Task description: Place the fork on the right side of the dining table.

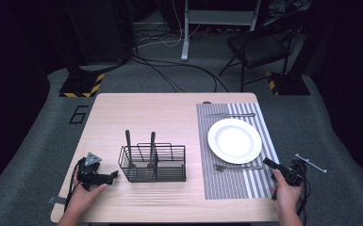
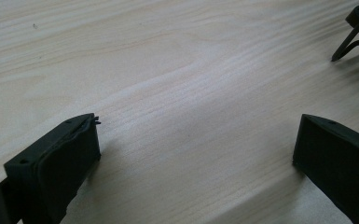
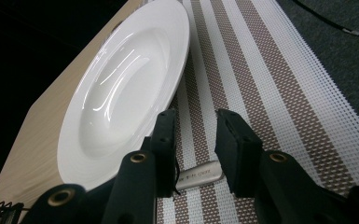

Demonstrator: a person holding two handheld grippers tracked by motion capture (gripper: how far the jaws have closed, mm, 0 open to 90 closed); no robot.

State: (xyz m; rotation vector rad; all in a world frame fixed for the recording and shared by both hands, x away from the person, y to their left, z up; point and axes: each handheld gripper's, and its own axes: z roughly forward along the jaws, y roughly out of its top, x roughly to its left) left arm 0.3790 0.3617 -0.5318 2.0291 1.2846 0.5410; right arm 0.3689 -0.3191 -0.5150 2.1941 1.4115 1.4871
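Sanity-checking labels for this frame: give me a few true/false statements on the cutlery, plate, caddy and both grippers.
1. The fork lies on the striped placemat, on the near side of the plate. True.
2. The right gripper clamps the fork's handle. False: the handle end lies between its jaws, pads apart from it.
3. The left gripper holds a spoon. False: its jaws are wide open over bare table.
4. Two dark handles stand up in the wire caddy. True.
5. A knife rests on the plate. False: it lies on the placemat beyond it.
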